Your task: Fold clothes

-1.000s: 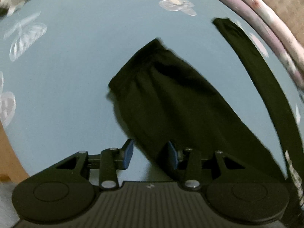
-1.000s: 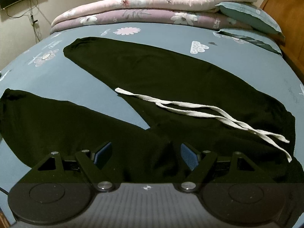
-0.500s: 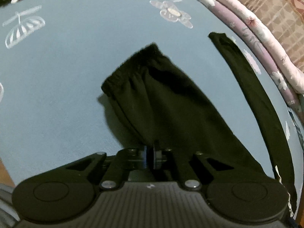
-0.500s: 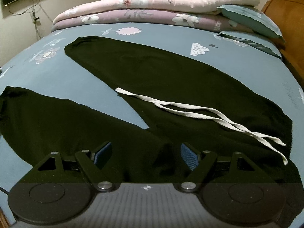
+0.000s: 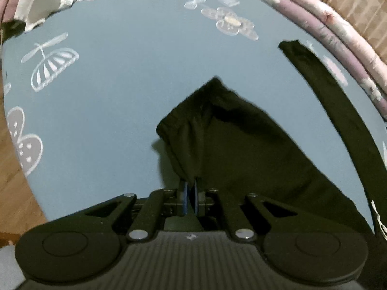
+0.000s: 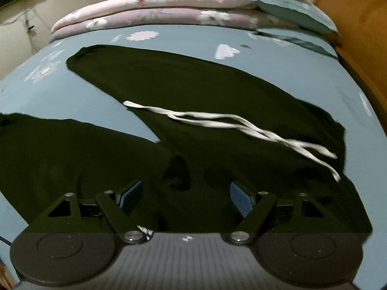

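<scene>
Two legs of the black cotton trousers (image 6: 193, 101) are lying splayed on the blue bed (image 5: 116, 101), so I'm clenching the left hand-held gripper (image 5: 191, 199) on one cuff, keeping the right hand-held gripper (image 6: 186, 197) released, and next I'm judging the pinched leg needs carrying across onto the other.

The black trousers (image 6: 193, 91) are cut off at the left edge and hidden below by the right tool (image 6: 186, 195). The folded quilts (image 6: 169, 2) look blurred.
</scene>
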`<state>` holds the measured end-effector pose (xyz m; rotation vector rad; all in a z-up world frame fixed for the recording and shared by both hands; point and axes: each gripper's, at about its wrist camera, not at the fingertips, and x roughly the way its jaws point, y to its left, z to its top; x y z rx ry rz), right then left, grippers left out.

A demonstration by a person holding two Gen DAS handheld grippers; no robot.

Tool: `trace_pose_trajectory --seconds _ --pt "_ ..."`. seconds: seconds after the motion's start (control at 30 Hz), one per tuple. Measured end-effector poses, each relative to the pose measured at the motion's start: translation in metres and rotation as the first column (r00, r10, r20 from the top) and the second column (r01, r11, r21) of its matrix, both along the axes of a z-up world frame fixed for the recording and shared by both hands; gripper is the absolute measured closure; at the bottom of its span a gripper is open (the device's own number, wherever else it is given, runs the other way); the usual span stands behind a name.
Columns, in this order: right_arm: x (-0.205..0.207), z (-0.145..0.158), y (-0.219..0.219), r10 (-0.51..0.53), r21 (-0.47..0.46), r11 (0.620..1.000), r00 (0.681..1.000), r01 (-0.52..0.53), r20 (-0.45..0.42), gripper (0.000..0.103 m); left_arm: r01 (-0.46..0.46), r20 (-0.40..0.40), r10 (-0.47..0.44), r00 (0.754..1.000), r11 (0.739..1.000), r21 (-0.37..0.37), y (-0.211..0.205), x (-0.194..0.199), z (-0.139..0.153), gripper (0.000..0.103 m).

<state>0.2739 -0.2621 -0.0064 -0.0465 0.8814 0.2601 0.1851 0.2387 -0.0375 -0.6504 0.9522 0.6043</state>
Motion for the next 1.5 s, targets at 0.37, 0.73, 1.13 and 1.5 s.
trace_pose_trajectory --seconds 0.37,0.73,1.13,1.5 --pt "-0.061 0.000 -0.106 -0.349 0.192 0.910 0.929 0.367 -0.119 0.020 -0.020 0.003 0.020 1.000 0.999 -0.027 0.009 0.004 -0.010 0.067" --pt "-0.091 -0.069 -0.153 -0.520 0.528 0.575 0.778 0.624 -0.353 0.030 0.002 0.001 -0.002 1.000 1.000 -0.021 0.016 0.014 -0.022 0.080" --pt "-0.084 -0.060 -0.147 -0.508 0.398 0.690 0.796 0.605 -0.329 0.089 0.112 -0.066 -0.107 0.992 0.990 0.081 0.001 -0.001 0.022 0.100" --pt "-0.072 -0.034 -0.142 -0.566 0.132 0.780 0.779 0.612 -0.268 0.063 0.102 -0.163 -0.099 0.982 0.995 0.008 0.004 -0.038 0.016 0.088"
